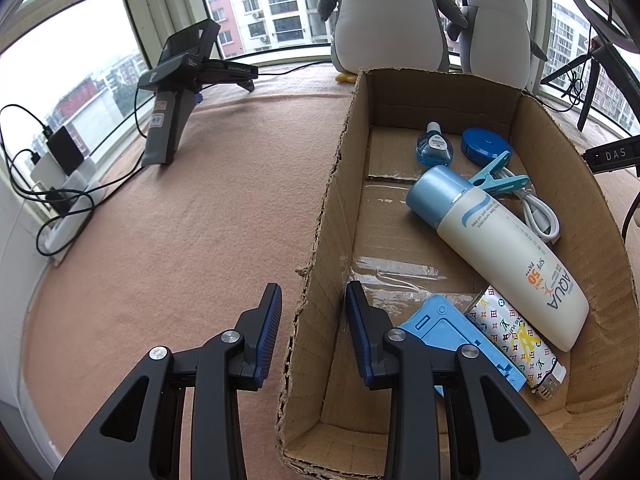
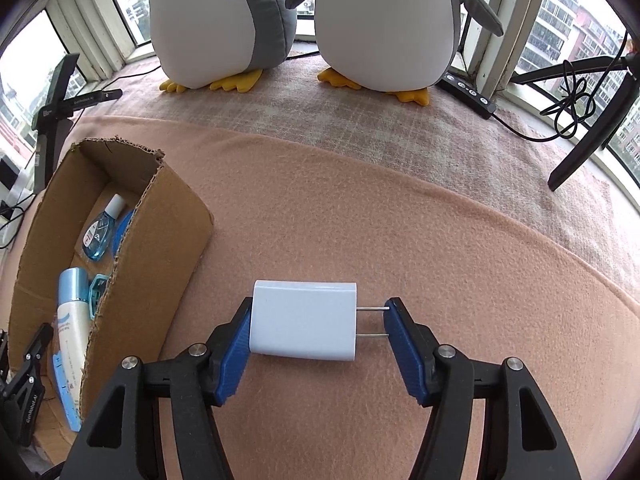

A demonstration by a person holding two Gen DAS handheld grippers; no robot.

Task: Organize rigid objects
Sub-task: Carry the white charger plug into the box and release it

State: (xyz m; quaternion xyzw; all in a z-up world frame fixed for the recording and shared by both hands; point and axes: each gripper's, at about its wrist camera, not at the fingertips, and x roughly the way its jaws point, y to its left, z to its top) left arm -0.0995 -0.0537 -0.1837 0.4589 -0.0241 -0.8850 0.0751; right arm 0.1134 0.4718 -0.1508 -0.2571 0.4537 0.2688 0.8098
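The right gripper [image 2: 318, 326] is clamped on a white charger [image 2: 303, 321], a smooth rounded block with two thin metal prongs pointing toward the right finger; the left pad presses the charger's flat end and the prong tips meet the right pad. The charger sits low over the peach blanket [image 2: 360, 208] covering the worktop, just right of the cardboard box [image 2: 160, 232], though whether it touches the blanket cannot be told. The left gripper [image 1: 314, 332] holds nothing, its jaws spread wide and straddling the box's left wall, one finger outside and one inside. Inside the cardboard box lie a cream sunscreen bottle [image 1: 508, 256] with a pale blue cap, resting diagonally, a small blue liquid bottle [image 1: 434, 146] beside a round blue case [image 1: 484, 146], a teal clothespin [image 1: 498, 176] over a coiled white cable [image 1: 540, 212], a light blue plastic holder [image 1: 452, 332], and a patterned lighter [image 1: 516, 340] next to the sunscreen bottle. Two plush penguins [image 2: 304, 20] stand at the window behind.
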